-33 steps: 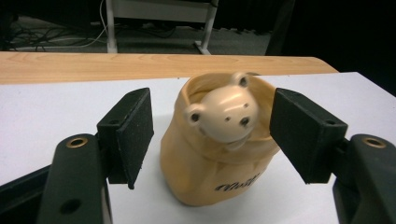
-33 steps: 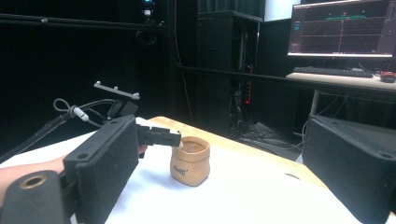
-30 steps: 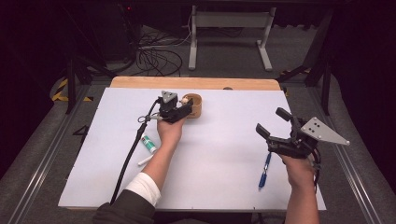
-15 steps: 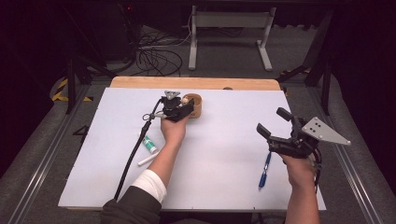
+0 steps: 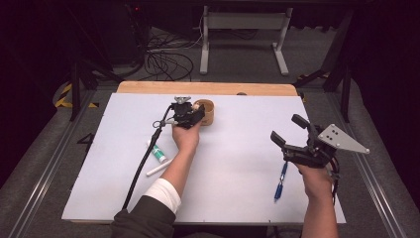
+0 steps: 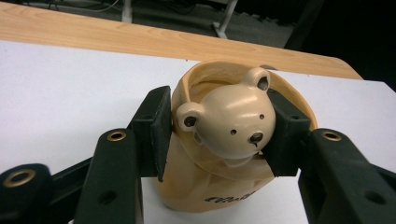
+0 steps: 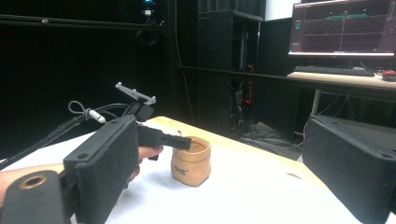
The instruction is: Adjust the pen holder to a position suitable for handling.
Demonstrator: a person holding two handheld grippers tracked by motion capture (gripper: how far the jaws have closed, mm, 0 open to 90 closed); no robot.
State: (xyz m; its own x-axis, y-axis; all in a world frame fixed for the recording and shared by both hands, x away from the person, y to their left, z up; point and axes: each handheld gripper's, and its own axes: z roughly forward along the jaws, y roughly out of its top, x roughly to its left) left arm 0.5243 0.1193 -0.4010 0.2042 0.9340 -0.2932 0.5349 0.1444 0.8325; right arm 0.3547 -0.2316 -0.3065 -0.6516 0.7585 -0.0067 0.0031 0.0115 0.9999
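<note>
Holding a bear figure (image 6: pixel 236 122) between both pads, left gripper (image 5: pixel 188 115) poised directly over the tan cup (image 5: pixel 205 112) at the bench's (image 5: pixel 237 198) far edge; right gripper (image 5: pixel 292 136) wide, empty, well apart.

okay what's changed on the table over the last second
Very little. The left gripper has edged slightly farther out at the tan bear cup, its jaws either side of the bear head. The right gripper stays open above the table; the blue pen and small tube lie unmoved.
</note>
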